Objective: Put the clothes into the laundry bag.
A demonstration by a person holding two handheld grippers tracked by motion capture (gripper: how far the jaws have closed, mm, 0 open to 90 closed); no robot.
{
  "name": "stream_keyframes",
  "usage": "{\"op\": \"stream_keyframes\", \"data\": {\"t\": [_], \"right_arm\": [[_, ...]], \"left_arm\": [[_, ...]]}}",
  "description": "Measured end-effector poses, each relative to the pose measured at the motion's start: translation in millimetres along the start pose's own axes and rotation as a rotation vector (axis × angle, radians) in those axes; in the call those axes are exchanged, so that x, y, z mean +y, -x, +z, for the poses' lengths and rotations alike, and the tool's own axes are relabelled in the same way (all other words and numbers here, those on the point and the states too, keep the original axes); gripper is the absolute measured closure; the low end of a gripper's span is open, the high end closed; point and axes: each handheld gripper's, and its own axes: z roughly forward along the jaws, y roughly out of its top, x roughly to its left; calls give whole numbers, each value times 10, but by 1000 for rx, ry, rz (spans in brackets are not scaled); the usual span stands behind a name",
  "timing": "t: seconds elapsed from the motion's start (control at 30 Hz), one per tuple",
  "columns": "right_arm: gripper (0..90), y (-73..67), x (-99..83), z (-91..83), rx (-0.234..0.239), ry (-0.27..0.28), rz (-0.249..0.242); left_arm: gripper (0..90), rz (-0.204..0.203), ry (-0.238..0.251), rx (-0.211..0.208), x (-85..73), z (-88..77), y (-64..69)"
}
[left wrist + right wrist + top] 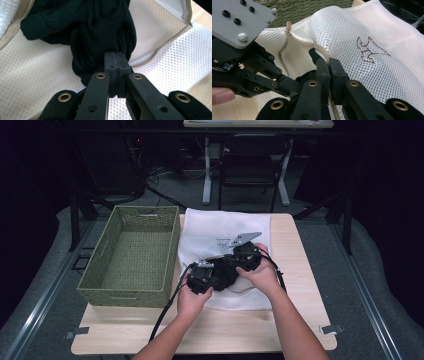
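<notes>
Two claws are working at one white mesh laundry bag [225, 232] on the wooden desk [300, 270], beside the empty green woven basket [131, 255]. My left claw [115, 58] has its jaws pressed together on the dark crumpled garment [95, 32], which lies in the bag mouth. My right claw [329, 65] is clamped on the beige zipper edge [322, 51]. I think the garment can slip out if the edge drops. The embroidered motif [368, 51] is clear in the right gripper view, small from above.
</notes>
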Motion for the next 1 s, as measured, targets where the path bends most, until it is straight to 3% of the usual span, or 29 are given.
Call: {"op": "stream_keyframes", "data": {"t": [0.27, 0.37, 0.43, 0.57, 0.8, 1.0], "right_arm": [[875, 15, -6, -7, 3, 4, 6], [875, 14, -7, -7, 2, 4, 5], [875, 18, -6, -8, 3, 6, 5], [875, 11, -5, -2, 2, 5, 3], [875, 10, -3, -3, 2, 5, 1], [875, -4, 1, 4, 2, 1, -5]], "left_arm": [[862, 8, -9, 13, -30, 18, 25], [711, -5, -14, -5, -46, 20, 21], [643, -5, -20, 11, -60, 31, 27], [662, -11, -34, 31, -86, 84, 12], [838, -10, -56, 19, -93, 143, -25], [863, -6, -33, 22, -29, 130, -15]]}}
